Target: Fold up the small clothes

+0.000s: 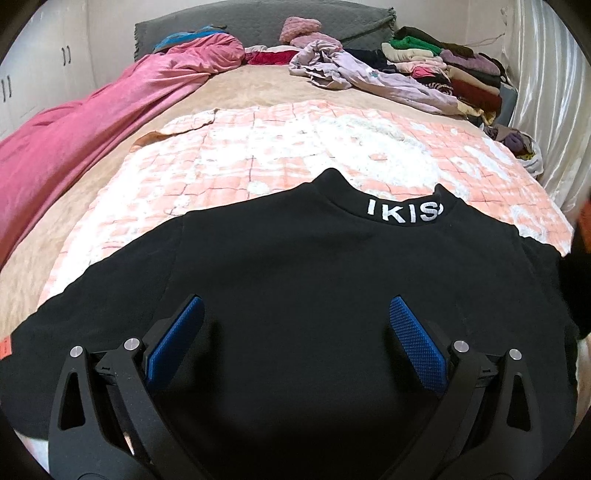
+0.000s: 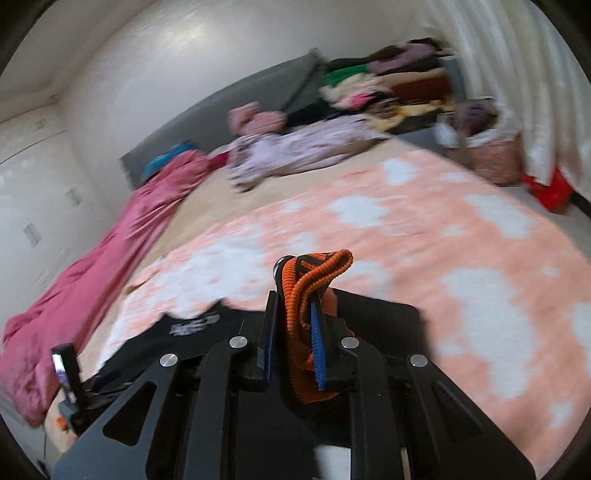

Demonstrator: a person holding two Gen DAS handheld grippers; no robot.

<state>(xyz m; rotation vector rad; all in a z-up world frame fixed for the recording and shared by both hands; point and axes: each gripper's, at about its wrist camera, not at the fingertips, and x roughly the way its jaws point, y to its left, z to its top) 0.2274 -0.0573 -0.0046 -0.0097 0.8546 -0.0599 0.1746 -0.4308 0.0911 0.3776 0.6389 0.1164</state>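
Observation:
A black top (image 1: 295, 266) with white letters on its collar (image 1: 404, 212) lies flat, collar away from me, on a peach and white blanket (image 1: 258, 162). My left gripper (image 1: 295, 314) is open and empty, hovering over the top's lower middle. My right gripper (image 2: 295, 314) is shut on the orange ribbed cuff (image 2: 314, 273) of the top's sleeve and holds it lifted above the blanket (image 2: 424, 251). The black top also shows in the right wrist view (image 2: 192, 332), blurred. The left gripper's tip (image 2: 66, 373) shows at the left there.
A pink duvet (image 1: 92, 122) runs along the bed's left side. A crumpled lilac garment (image 1: 369, 77) and a stack of folded clothes (image 1: 443, 70) lie at the far right by the grey headboard (image 1: 258, 22). A basket (image 2: 495, 158) and curtain (image 2: 535, 92) stand right.

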